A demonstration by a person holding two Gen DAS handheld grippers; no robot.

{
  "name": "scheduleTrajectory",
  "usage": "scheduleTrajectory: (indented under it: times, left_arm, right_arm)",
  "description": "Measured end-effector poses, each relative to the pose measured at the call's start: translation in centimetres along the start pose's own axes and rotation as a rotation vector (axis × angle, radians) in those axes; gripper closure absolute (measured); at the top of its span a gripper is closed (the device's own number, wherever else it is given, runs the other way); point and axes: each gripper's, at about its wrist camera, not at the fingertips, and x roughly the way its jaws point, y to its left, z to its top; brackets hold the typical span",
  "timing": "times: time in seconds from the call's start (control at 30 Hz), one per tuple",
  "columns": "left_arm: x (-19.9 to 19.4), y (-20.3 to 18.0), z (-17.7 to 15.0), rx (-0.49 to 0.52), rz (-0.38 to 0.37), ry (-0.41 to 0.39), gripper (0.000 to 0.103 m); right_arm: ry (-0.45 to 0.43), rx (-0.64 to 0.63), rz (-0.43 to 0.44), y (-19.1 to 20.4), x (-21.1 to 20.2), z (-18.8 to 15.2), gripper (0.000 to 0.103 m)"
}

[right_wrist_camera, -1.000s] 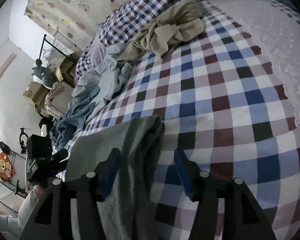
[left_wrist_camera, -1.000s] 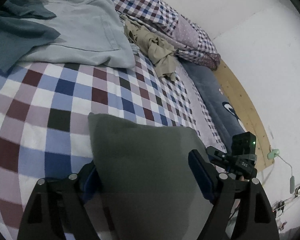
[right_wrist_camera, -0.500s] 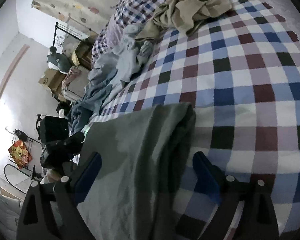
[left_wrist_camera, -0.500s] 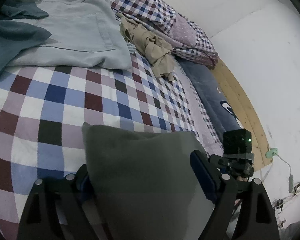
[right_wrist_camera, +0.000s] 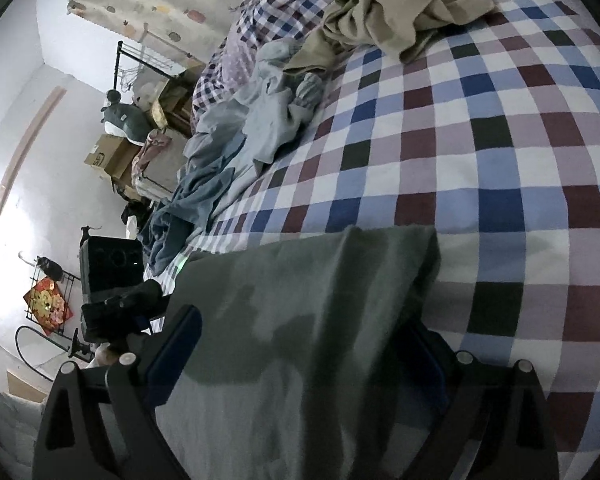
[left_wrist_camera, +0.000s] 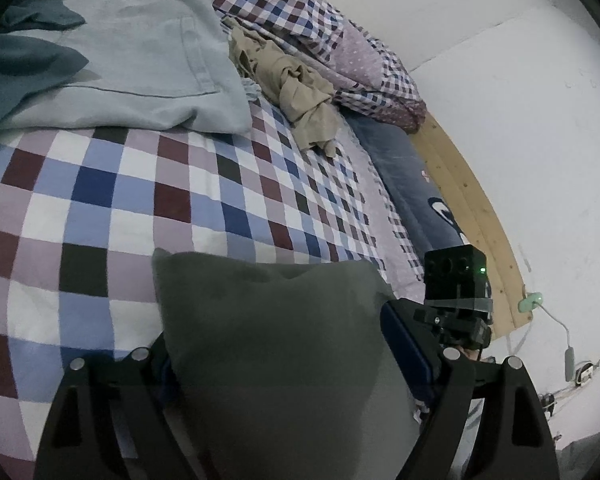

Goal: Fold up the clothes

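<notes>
Grey shirt (left_wrist_camera: pixel 276 344) lies folded on the checked bed (left_wrist_camera: pixel 140 200). Both the left tongs (left_wrist_camera: pixel 284 344) and right tongs (right_wrist_camera: pixel 300 352) are spread wide over it, not pinching anything

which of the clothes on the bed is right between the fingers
The grey garment, lying flat between both grippers' fingers. The light blue garment and the crumpled tan garment lie farther up the bed.

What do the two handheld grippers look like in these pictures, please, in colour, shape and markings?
The left gripper and right gripper share one build: matte black angular frames with triangular cut-outs, round silver bolt heads at the joints, and long flat dark blue pads on the fingers. Each view shows the other unit's boxy black camera module with round lenses and a small green light. No cables or sleeves show.
</notes>
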Motion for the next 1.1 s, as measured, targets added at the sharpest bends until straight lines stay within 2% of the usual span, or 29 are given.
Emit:
scheduleTrajectory:
  times: [0.13,0.33,0.4,0.47,0.53,0.6,0.8,0.87,0.93,1.1]
  left_arm:
    - [0.3,-0.4,-0.1,0.023,0.013,0.005,0.014]
    - [-0.7,-0.9,-0.5,0.004,-0.008,0.012,0.014]
    - [-1.0,-0.9,-0.6,-0.002,0.005,0.010,0.016]
    - [-1.0,-1.0,-0.6,-0.007,0.028,0.011,0.021]
    - [-0.9,-0.9,-0.6,-0.010,0.066,0.014,0.034]
    - [-0.9,-0.7,-0.5,-0.017,0.092,0.016,0.051]
    - [-1.8,-1.4,-0.7,-0.001,0.119,-0.012,0.070]
    - [-2.3,-2.5,-1.0,0.032,0.139,-0.042,0.072]
    - [-3.0,-4.0,-1.5,0.092,0.170,-0.075,0.074]
    - [-5.5,-9.1,-4.0,0.305,0.259,-0.174,0.078]
  right_arm:
    - [-0.012,0.005,-0.013,0.1,0.3,0.0,0.005]
    - [-0.012,-0.005,-0.018,0.4,0.0,-0.1,0.006]
    - [-0.011,-0.007,-0.015,0.4,-0.3,-0.2,0.008]
    - [-0.012,-0.006,-0.031,0.4,-0.5,-0.3,0.017]
    - [-0.015,-0.002,-0.052,0.3,-0.6,-0.4,0.025]
    - [-0.020,0.007,-0.076,0.1,-0.5,-0.3,0.036]
    - [-0.060,-0.015,-0.142,0.8,-0.8,-0.3,0.066]
    - [-0.085,-0.045,-0.164,1.7,-1.3,-0.3,0.078]
    - [-0.112,-0.087,-0.201,3.0,-1.8,-0.5,0.083]
    - [-0.215,-0.195,-0.282,7.3,-4.3,-2.3,0.088]
